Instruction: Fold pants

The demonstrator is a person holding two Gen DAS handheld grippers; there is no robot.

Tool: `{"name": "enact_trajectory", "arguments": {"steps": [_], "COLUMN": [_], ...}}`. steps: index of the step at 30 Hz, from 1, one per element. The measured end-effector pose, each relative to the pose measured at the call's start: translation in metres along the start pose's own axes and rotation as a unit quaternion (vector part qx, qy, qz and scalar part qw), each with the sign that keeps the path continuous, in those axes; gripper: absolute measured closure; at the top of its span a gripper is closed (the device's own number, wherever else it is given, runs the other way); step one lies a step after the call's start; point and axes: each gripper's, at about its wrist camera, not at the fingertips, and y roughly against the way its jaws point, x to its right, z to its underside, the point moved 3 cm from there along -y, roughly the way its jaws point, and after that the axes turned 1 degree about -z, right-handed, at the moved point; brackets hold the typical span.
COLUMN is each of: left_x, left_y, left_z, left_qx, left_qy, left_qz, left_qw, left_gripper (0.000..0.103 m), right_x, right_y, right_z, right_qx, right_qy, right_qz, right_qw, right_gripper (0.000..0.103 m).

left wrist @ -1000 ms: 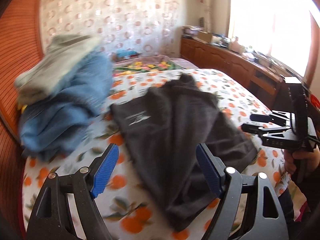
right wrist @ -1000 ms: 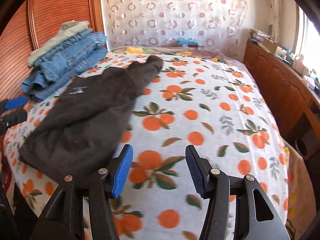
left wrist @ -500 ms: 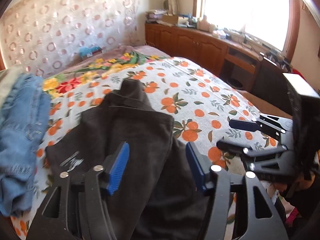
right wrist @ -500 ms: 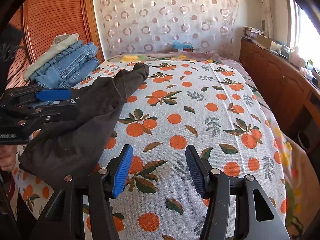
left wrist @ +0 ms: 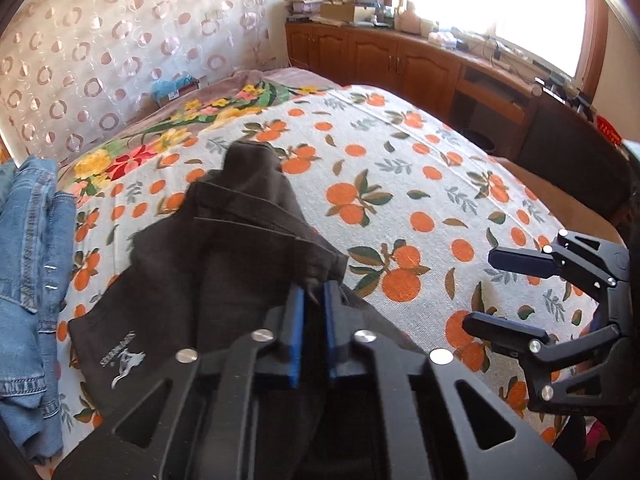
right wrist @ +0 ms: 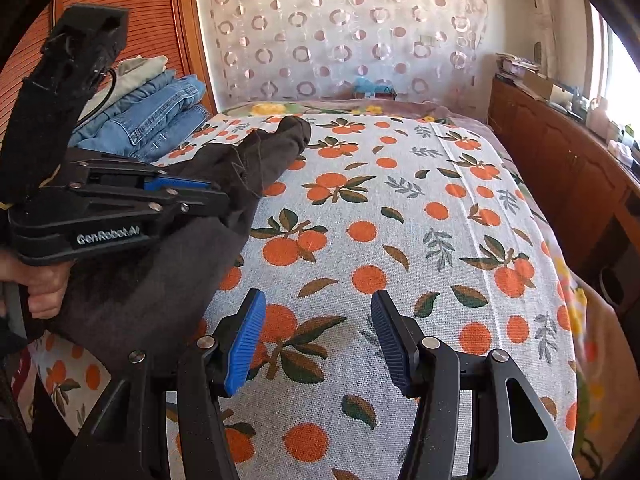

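Pants (left wrist: 208,280) are lying crumpled on the bed (left wrist: 420,184); the left claw (left wrist: 314,300) is closing, pinching a fabric edge, while the right claw (right wrist: 316,336), spread and empty, is needing a matching hem grip.

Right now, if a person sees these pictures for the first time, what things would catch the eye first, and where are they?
First the bedspread, white with bright oranges and leaves, filling the middle of both views. On its left side lies the dark pants, a fold of it between the blue pads of the closing left claw, while the right claw hangs open over bare bedspread. Behind the pants, by the wooden headboard, sits a stack of folded jeans.
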Motion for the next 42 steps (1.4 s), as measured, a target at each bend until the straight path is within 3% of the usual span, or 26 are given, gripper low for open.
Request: {"name": "enact_trajectory", "arguments": {"steps": [5, 12, 19, 24, 28, 30, 38, 42], "left_x": [-0.028, -0.088, -0.133, -0.138, -0.132, -0.129, -0.122, -0.125], "left_y": [0.029, 0.061, 0.067, 0.059, 0.042, 0.033, -0.004, -0.012], "left_z": [0.000, 0.000, 0.005, 0.016, 0.021, 0.022, 0.027, 0.029], "left_qx": [0.031, 0.063, 0.069, 0.055, 0.034, 0.024, -0.016, -0.023], "left_qy": [0.029, 0.076, 0.102, 0.113, 0.123, 0.125, 0.128, 0.133], "left_qz": [0.000, -0.041, -0.086, -0.083, -0.056, -0.053, -0.043, -0.044], "left_qw": [0.9991, 0.9943, 0.9887, 0.9886, 0.9903, 0.9905, 0.9907, 0.9899], "left_gripper": [0.095, 0.095, 0.096, 0.095, 0.075, 0.055, 0.055, 0.061], "right_x": [0.000, -0.001, -0.001, -0.001, -0.002, -0.001, -0.002, -0.001], "right_y": [0.000, -0.001, -0.002, -0.003, -0.003, -0.003, -0.003, -0.003], "right_z": [0.000, 0.001, 0.001, 0.001, 0.001, 0.002, 0.002, 0.002], "right_qx": [0.000, -0.004, -0.008, -0.009, -0.010, -0.010, -0.009, -0.009], "right_qy": [0.000, 0.001, 0.001, 0.001, 0.001, 0.001, 0.001, 0.001], "right_qz": [0.001, 0.002, 0.002, 0.003, 0.004, 0.004, 0.003, 0.003], "right_qw": [1.000, 1.000, 1.000, 1.000, 1.000, 1.000, 1.000, 1.000], "right_gripper": [0.046, 0.046, 0.046, 0.046, 0.046, 0.046, 0.046, 0.046]}}
